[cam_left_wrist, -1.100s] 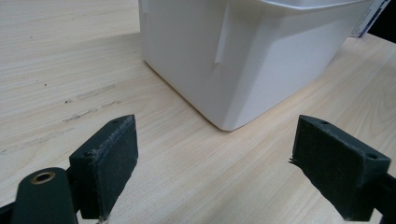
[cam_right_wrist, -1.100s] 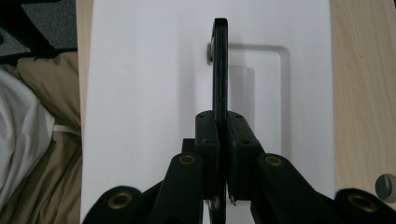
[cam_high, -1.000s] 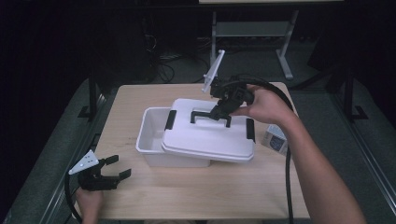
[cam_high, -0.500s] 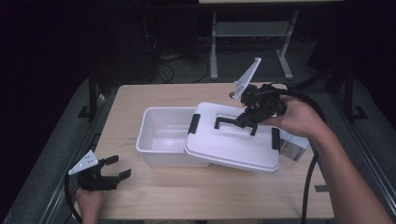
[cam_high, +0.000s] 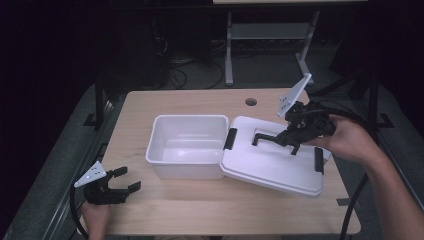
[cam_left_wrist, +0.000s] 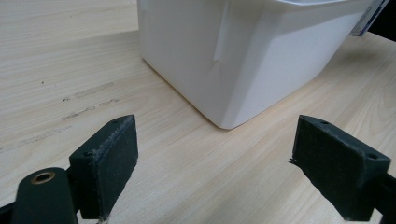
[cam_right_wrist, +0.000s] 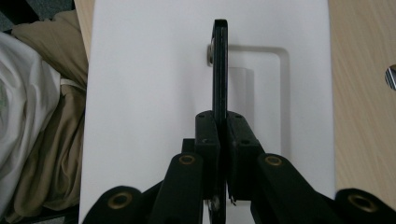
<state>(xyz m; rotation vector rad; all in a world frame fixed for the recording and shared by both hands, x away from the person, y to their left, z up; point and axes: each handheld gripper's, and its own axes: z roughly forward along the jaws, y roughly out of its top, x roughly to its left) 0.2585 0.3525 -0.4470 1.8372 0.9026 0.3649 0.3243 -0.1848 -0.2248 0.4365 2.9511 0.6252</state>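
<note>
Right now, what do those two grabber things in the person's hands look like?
Both are black. The left gripper has two chunky jaws with block-shaped pads and brass-coloured pins. The right gripper looks the same. Each carries a grey three-cornered plate on top and trails a black cable. The forearms are bare, with no sleeves.

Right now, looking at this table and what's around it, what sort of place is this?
Probably a lab or recording workspace, not a home. A light wooden table with a cable hole stands in a dark room, tangled black cables lie on the floor behind it, and a grey metal stand rises beyond.
</note>
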